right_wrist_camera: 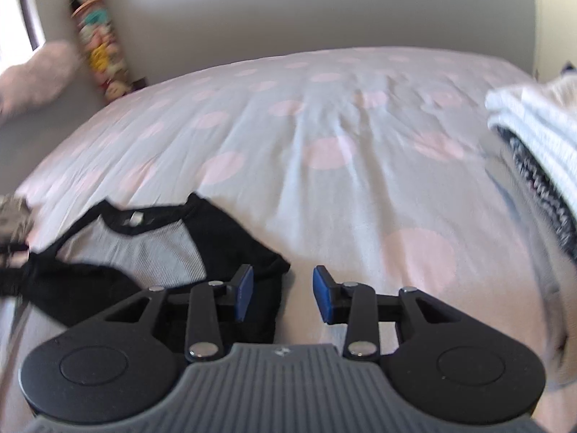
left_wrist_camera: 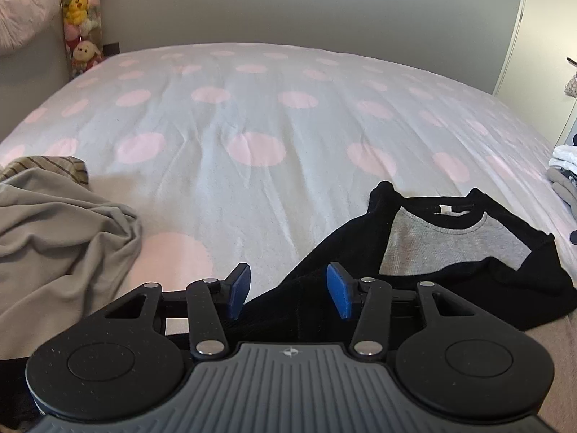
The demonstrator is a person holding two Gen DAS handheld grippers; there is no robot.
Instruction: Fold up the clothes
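A black and grey raglan shirt lies partly folded on the polka-dot bed cover, its collar toward the far side. My left gripper hovers over the shirt's black left part, jaws apart, blue pads clear of the cloth. In the right wrist view the same shirt lies at the lower left. My right gripper stands open just past the shirt's right edge, with bare bed cover between its pads.
A crumpled grey garment with a striped piece lies at the left. A stack of folded clothes sits at the bed's right side. A column of plush toys stands in the far left corner beside a pink pillow.
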